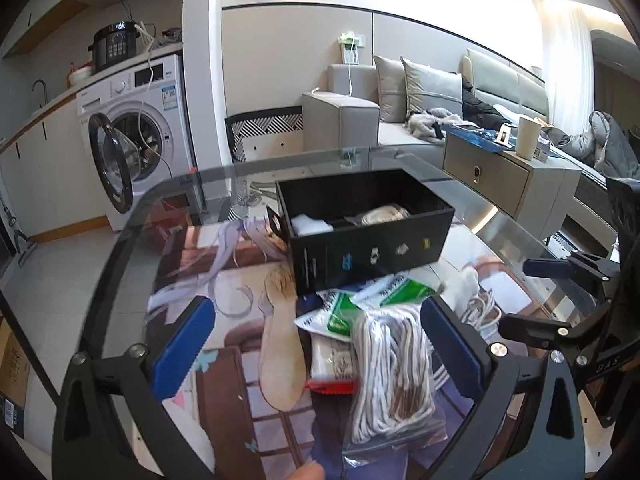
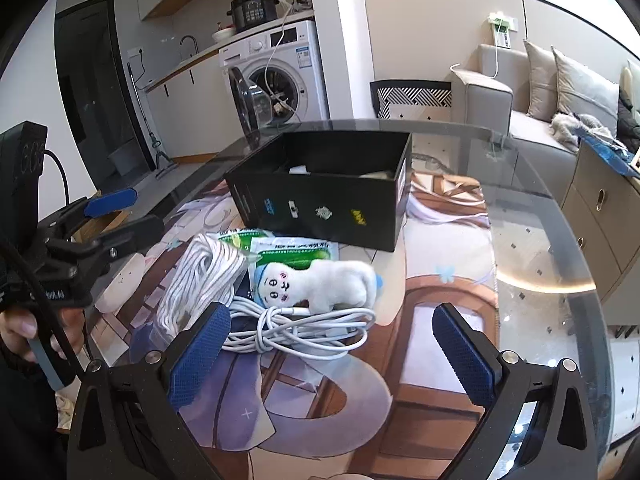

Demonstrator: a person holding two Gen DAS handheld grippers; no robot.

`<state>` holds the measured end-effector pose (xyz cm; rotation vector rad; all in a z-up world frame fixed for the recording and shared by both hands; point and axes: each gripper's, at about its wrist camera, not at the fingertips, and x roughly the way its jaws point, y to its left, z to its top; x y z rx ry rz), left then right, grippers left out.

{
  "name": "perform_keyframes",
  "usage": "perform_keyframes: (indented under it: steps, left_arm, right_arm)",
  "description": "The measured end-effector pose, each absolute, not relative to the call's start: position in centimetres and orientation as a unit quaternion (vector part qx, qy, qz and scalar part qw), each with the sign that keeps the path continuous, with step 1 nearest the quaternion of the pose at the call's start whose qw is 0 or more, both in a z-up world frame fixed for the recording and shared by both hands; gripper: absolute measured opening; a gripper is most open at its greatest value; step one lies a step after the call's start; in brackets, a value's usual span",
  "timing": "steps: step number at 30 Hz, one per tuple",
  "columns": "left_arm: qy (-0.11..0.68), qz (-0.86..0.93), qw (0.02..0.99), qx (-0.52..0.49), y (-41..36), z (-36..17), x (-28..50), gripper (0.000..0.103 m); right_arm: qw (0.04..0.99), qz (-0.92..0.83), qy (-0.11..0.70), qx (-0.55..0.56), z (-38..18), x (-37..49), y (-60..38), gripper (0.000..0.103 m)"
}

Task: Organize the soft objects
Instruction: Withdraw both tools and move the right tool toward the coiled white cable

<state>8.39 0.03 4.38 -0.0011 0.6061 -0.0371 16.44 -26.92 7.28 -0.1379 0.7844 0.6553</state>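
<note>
**Right wrist view: both claws empty above the pile, next pick not yet begun**

Right wrist view has the right claw (image 2: 332, 344) spread wide and holding nothing, hovering over the white cable (image 2: 304, 330) and the plush toy (image 2: 320, 282); the left claw (image 1: 320, 344) is likewise spread and empty above the bagged rope (image 1: 390, 368); green packets (image 2: 292, 252) lie beyond, just before the black box (image 2: 320, 204) on the glass worktop (image 2: 540, 248); the box already holds some items. Judging by this, a pick comes next: lower, close on one soft piece, carry it to a compartment.

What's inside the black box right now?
The black box holds something white at one end and a pale bundle in the next section; its near wall hides the floor and anything deeper.
</note>
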Motion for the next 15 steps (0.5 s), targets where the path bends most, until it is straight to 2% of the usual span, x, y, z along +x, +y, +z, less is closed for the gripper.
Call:
perform_keyframes:
  steps: [15]
  left_arm:
    - [0.326, -0.036, 0.945, 0.004, -0.7, 2.0, 9.1, 0.103]
  right_arm:
    - [0.846, 0.31, 0.43, -0.052, 3.5, 18.5, -25.8, 0.103]
